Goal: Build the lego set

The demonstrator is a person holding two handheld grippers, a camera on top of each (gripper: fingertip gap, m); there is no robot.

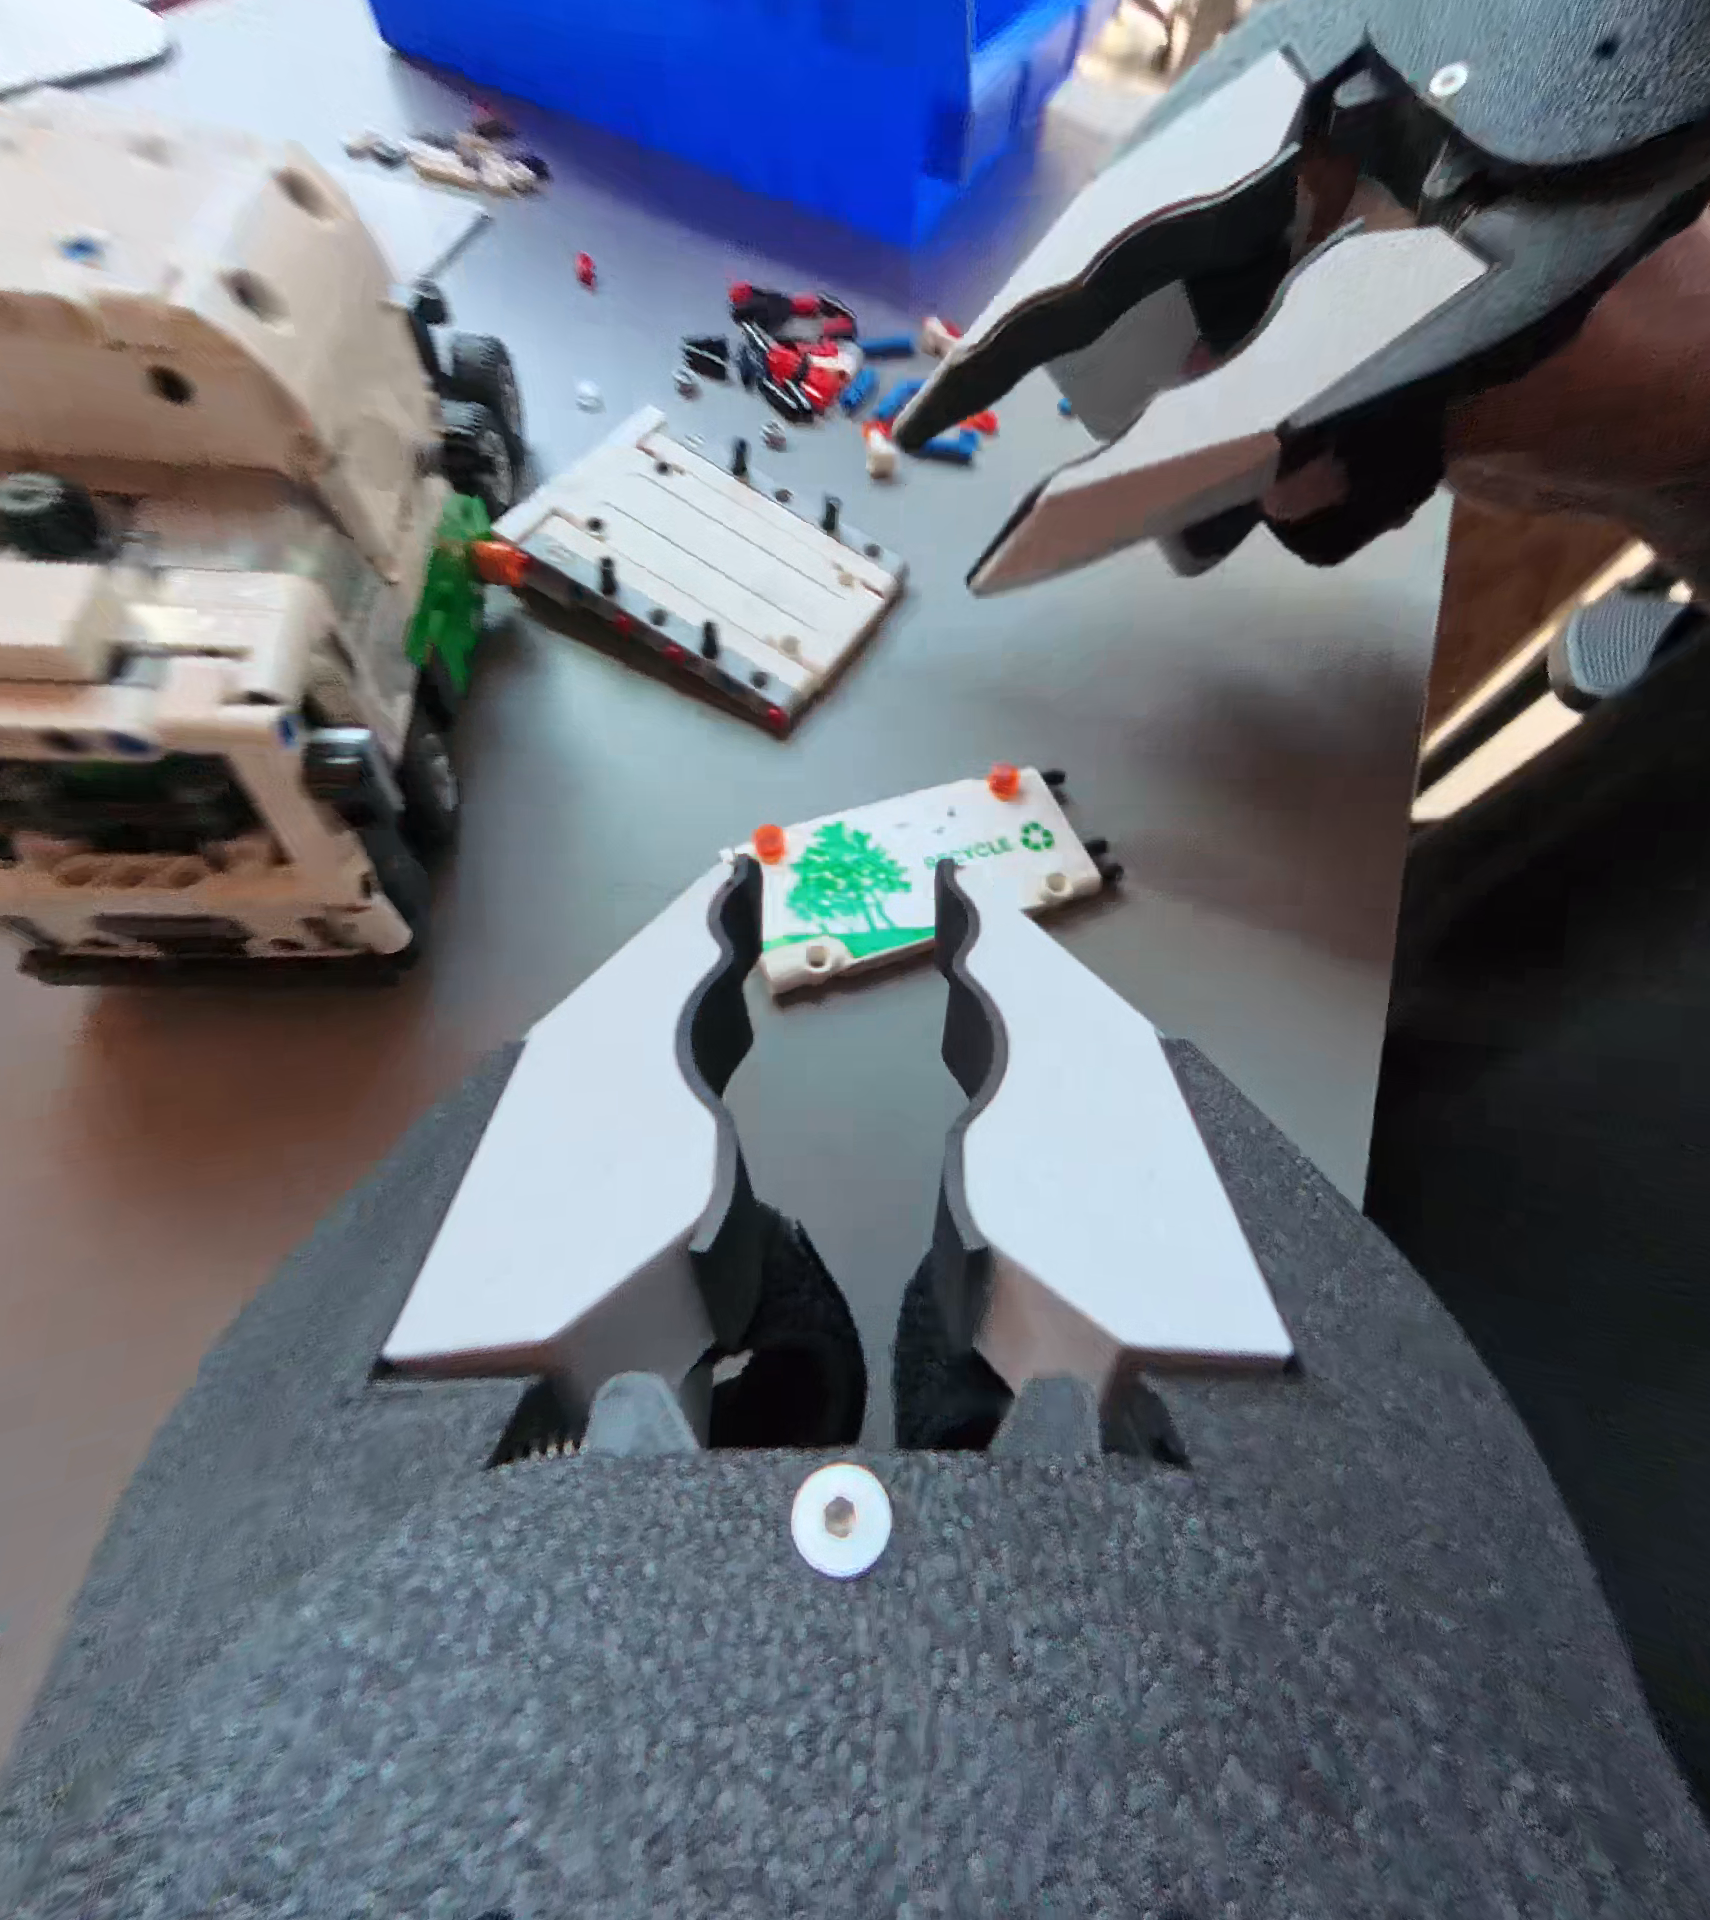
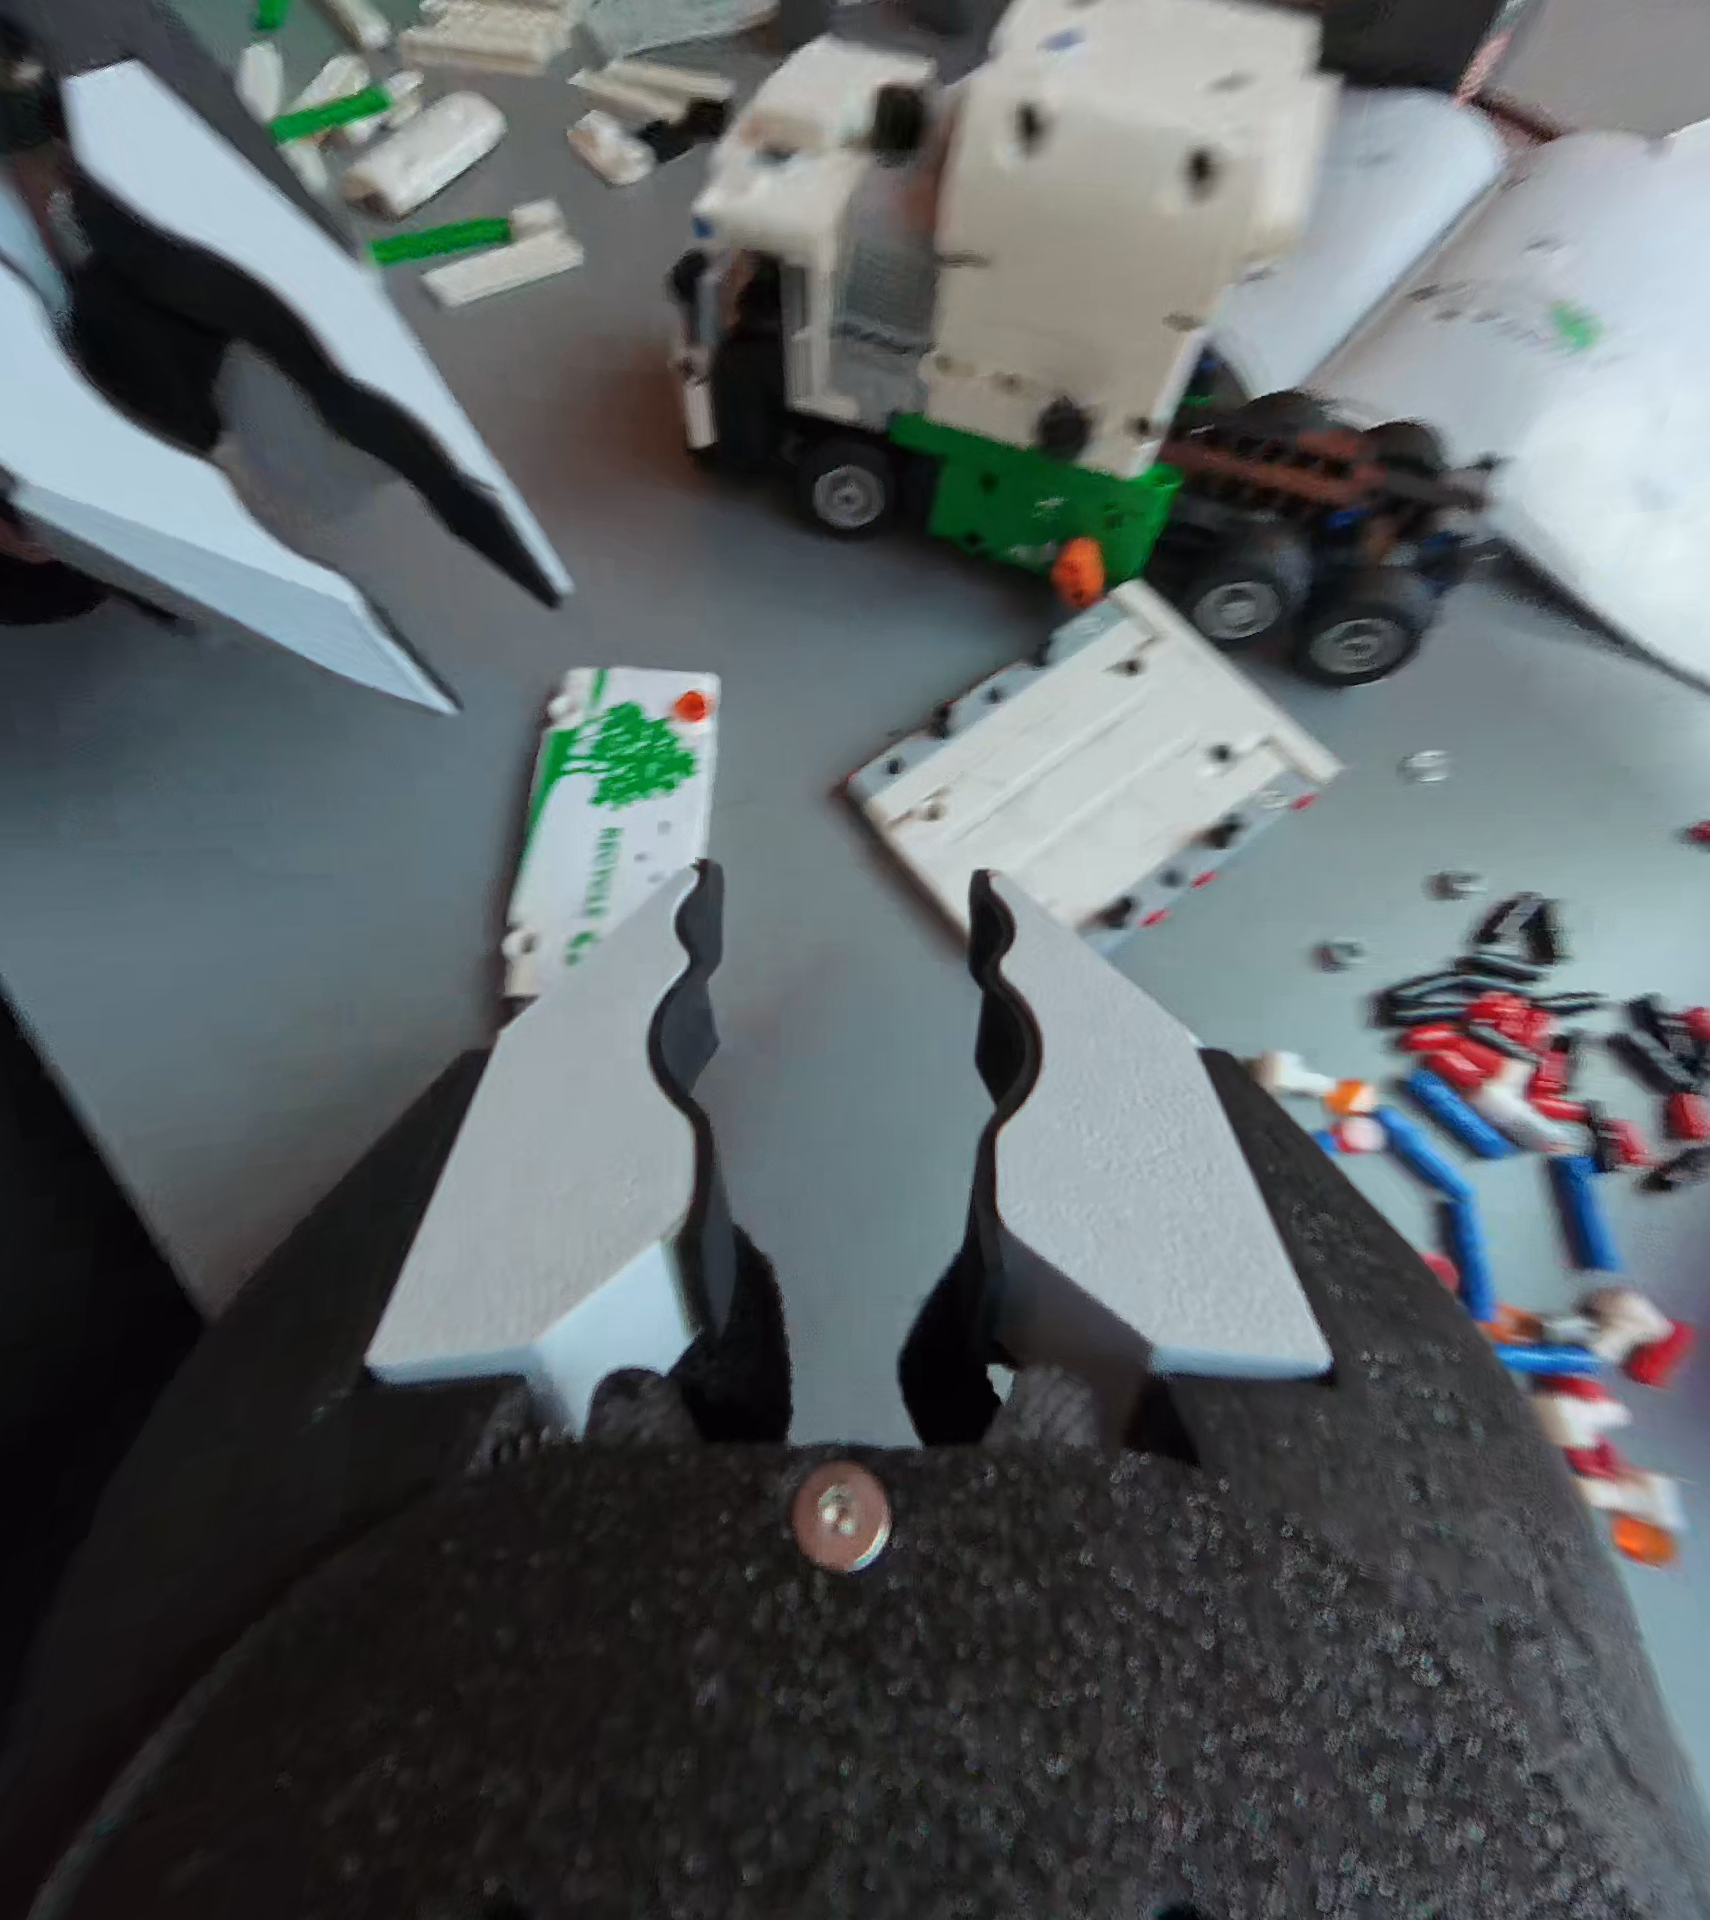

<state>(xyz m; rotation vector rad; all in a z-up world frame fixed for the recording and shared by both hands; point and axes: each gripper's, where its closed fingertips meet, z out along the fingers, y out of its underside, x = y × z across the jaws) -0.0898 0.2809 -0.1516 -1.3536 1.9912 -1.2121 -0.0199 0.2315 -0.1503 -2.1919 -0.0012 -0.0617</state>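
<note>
A flat white brick-built panel [image 1: 976,862] with a green tree print and two orange studs lies on the grey table [image 1: 1194,707]. My left gripper [image 1: 846,883] is open and empty, hovering just above the panel's tree end; its fingers do not press on it. The right wrist view shows the same panel [image 2: 622,800] with the left gripper [image 2: 498,649] above it. My right gripper [image 2: 843,878] is open and empty over bare table, between that panel and a larger ribbed white panel [image 2: 1090,769]. It also shows in the left wrist view [image 1: 944,509].
A white and green toy truck [image 2: 986,312] stands behind the panels, also in the left wrist view [image 1: 155,520]. Loose red, blue and black pieces [image 2: 1537,1091] lie to the right. A blue bin [image 1: 726,94] stands at the back. An open booklet [image 2: 1609,364] lies beyond the truck.
</note>
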